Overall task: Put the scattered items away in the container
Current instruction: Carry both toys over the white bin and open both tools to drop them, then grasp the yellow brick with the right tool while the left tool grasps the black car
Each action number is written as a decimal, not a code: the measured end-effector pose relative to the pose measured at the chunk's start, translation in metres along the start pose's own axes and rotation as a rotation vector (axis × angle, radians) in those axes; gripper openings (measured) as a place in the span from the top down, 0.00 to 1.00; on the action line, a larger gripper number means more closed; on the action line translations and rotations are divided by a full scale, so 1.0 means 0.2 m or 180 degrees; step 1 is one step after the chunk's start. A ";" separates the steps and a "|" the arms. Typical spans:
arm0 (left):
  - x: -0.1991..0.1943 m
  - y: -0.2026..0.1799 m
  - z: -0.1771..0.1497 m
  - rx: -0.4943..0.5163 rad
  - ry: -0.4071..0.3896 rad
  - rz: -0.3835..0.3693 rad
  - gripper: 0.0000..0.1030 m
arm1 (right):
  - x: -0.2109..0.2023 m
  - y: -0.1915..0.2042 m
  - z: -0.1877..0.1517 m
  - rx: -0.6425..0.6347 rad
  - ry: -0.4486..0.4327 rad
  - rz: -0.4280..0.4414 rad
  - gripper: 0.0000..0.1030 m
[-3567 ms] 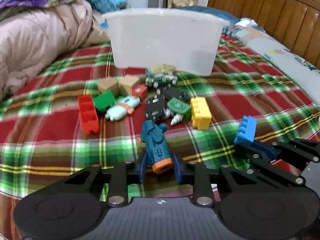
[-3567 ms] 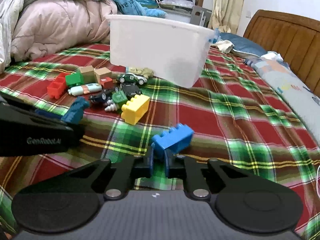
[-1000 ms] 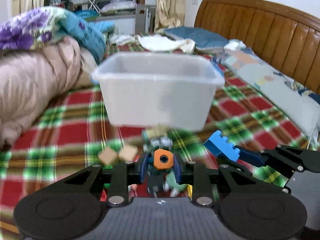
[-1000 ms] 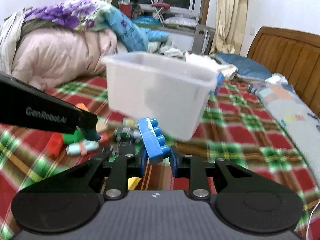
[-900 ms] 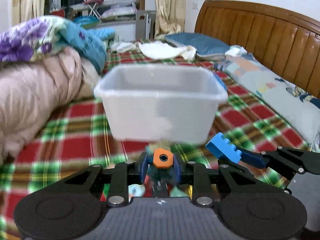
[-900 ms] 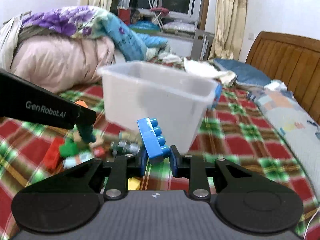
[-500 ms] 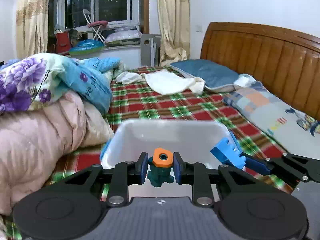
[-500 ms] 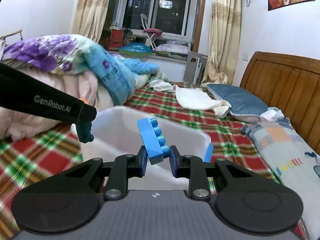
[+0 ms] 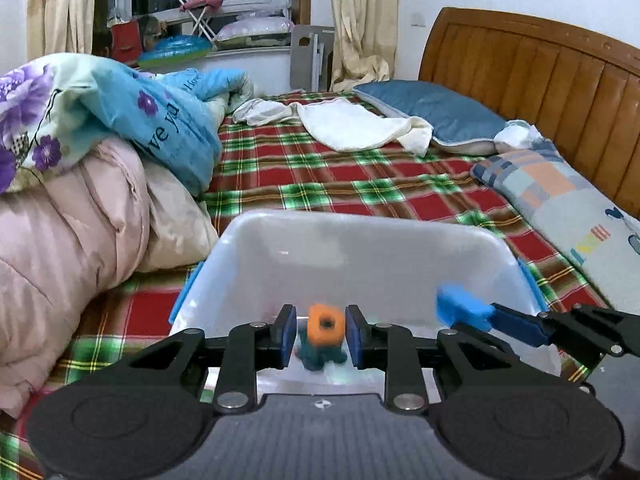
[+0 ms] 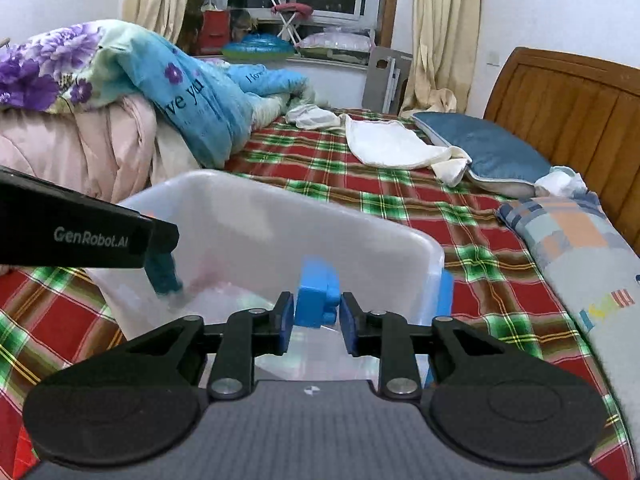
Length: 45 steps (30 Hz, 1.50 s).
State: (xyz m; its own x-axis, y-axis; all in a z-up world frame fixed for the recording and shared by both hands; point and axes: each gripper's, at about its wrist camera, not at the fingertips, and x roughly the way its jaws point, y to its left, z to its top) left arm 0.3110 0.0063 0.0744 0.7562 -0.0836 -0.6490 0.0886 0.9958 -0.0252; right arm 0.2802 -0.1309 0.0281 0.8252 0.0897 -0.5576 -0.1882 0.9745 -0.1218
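Left wrist view: left hand-held gripper (image 9: pixel 321 336) spread, teal toy (image 9: pixel 322 342) dropping loose into the white bin (image 9: pixel 360 248); right hand-held gripper (image 10: pixel 316 316) parted around the blue brick (image 10: pixel 318 300), which could bounce out.

I see a translucent white bin (image 9: pixel 360 256) with blue handles, a teal toy with orange cap (image 9: pixel 323 338), a bright blue brick (image 10: pixel 318 300). Gripper pads (image 9: pixel 287 334) blue on black arms. Bedspread (image 9: pixel 320 168) red-green plaid with yellow lines; quilt (image 9: pixel 60 248) pink; pillow (image 9: pixel 432 114) dark blue; headboard (image 9: pixel 540 80) brown wood.
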 end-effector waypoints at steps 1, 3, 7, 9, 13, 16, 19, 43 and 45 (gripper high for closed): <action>0.00 0.00 -0.01 -0.0015 0.0023 -0.0003 0.63 | 0.00 0.00 0.00 -0.0014 -0.0002 -0.0021 0.55; -0.01 0.01 -0.02 -0.0044 0.0047 -0.0010 0.58 | -0.02 0.01 -0.01 -0.0052 -0.0043 -0.0042 0.49; -0.08 -0.01 -0.05 0.0086 -0.0013 0.0110 0.46 | -0.07 0.02 -0.02 -0.0098 -0.0088 -0.0046 0.44; -0.15 -0.05 -0.09 0.0270 -0.0065 0.0236 0.42 | -0.12 0.04 -0.03 -0.0113 -0.0127 -0.0038 0.40; -0.33 -0.14 -0.24 0.0659 -0.0266 0.0444 0.39 | -0.25 0.08 -0.11 -0.0148 -0.0262 -0.0001 0.37; -0.43 -0.15 -0.38 0.0726 -0.0306 0.0405 0.39 | -0.35 0.11 -0.22 -0.0190 -0.0297 0.0114 0.37; -0.49 -0.14 -0.54 0.0669 -0.0254 0.0322 0.39 | -0.42 0.13 -0.35 -0.0171 -0.0260 0.0210 0.39; -0.40 -0.04 -1.08 0.0097 0.0284 -0.0164 0.38 | -0.41 0.27 -0.90 -0.0107 0.0121 0.0208 0.76; -0.39 -0.06 -1.08 0.0127 0.0269 -0.0214 0.38 | -0.41 0.24 -0.91 -0.0072 0.0117 0.0116 0.76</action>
State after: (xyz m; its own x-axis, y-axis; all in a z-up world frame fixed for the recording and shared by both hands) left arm 0.1099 0.0095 -0.0385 0.6905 -0.1451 -0.7087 0.1644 0.9855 -0.0416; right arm 0.1066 -0.1294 -0.0821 0.7975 0.1170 -0.5919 -0.2301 0.9659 -0.1191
